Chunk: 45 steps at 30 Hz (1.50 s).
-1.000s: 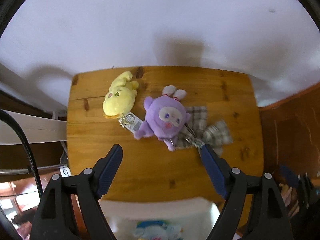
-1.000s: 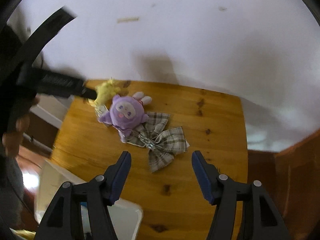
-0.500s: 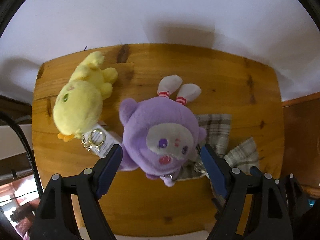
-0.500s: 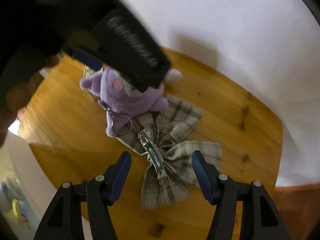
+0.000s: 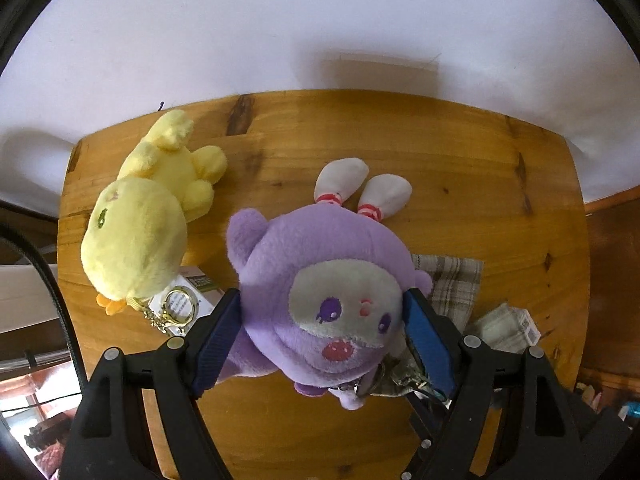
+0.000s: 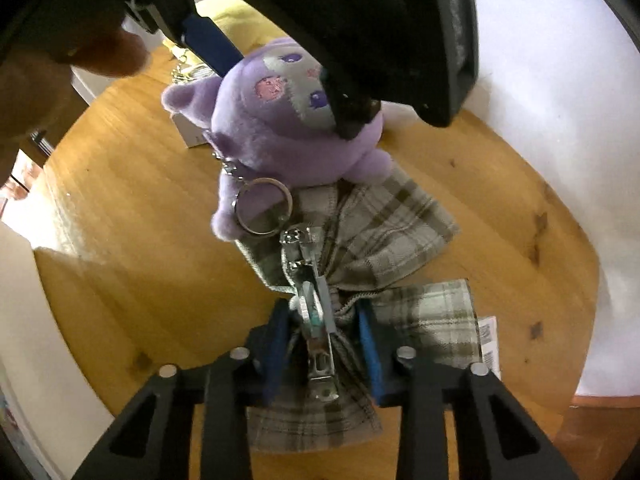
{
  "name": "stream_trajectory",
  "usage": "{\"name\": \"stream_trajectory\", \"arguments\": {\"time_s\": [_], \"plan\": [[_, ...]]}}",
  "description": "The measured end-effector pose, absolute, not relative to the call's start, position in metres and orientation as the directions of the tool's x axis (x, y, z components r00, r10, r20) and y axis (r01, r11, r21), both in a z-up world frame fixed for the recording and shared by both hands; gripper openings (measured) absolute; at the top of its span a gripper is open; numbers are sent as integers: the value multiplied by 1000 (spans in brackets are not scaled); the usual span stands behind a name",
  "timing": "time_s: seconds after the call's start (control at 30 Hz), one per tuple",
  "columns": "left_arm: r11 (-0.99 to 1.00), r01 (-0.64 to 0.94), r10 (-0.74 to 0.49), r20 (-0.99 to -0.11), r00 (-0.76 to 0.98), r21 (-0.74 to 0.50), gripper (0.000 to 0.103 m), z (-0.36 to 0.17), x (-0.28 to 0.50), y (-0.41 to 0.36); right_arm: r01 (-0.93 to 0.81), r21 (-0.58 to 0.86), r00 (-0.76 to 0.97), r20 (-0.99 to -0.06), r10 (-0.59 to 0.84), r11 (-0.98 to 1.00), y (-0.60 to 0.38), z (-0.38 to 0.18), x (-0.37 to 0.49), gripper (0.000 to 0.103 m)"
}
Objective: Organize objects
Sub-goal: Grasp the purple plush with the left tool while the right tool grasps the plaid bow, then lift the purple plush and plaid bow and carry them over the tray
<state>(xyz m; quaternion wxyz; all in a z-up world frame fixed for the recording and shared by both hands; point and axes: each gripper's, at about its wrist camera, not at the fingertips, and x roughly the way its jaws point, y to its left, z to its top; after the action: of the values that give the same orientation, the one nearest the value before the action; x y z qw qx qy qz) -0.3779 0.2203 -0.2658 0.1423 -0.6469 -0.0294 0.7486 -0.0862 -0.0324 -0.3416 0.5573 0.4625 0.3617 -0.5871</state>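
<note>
Your right gripper (image 6: pixel 323 344) fingers clench the checked bow (image 6: pixel 360 248); your left gripper (image 5: pixel 322 334) fingers sit loose around the purple toy (image 5: pixel 320 280). Its key ring (image 6: pixel 262 212) could snag the bow.

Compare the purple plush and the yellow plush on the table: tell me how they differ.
The purple plush lies between the left gripper's blue pads; the yellow plush lies clear of them. The purple plush overlaps the plaid bow; the yellow plush does not. The purple plush has a silver key ring, the yellow plush a gold one. Both are soft keychain toys on the wooden table.
</note>
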Motion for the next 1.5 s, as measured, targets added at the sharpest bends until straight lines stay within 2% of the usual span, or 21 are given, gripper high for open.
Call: {"name": "stream_trajectory", "arguments": {"time_s": [0.27,0.37,0.4,0.43,0.6,0.7,0.9,1.1,1.37,1.5], "plan": [[-956,-211,227,-970,-89,-204,89,-279,-376,232,978,164,118,-946,-302,-130,-7,-340,-70,27],[-953,-200,246,-967,-69,-229,87,-283,-376,233,968,196,142,-944,-298,-157,2,-339,-70,27],[-954,-199,245,-967,-75,-226,85,-283,-375,234,975,146,94,-954,-285,-166,4,-339,-69,27],[-955,-199,240,-967,-84,-220,84,-282,-374,235,973,154,100,-953,-284,-171,7,-338,-69,27],[-951,-204,256,-961,-101,-232,72,-276,-370,236,964,181,116,-946,-303,-196,19,-330,-67,26],[-951,-194,267,-956,-123,-241,71,-264,-367,230,958,196,120,-937,-328,-211,28,-319,-65,26],[-942,-199,311,-928,-206,-272,71,-205,-351,207,950,207,103,-914,-391,-235,50,-286,-62,26],[-927,-223,356,-894,-273,-302,71,-142,-311,184,938,215,58,-872,-486,-273,63,-224,-59,26],[-909,-266,402,-841,-362,-321,71,-68,-247,148,917,242,-6,-787,-617,-318,102,-151,-23,26],[-904,-289,413,-815,-407,-314,71,-39,-208,132,905,274,-1,-765,-644,-327,123,-135,-12,26]]}}
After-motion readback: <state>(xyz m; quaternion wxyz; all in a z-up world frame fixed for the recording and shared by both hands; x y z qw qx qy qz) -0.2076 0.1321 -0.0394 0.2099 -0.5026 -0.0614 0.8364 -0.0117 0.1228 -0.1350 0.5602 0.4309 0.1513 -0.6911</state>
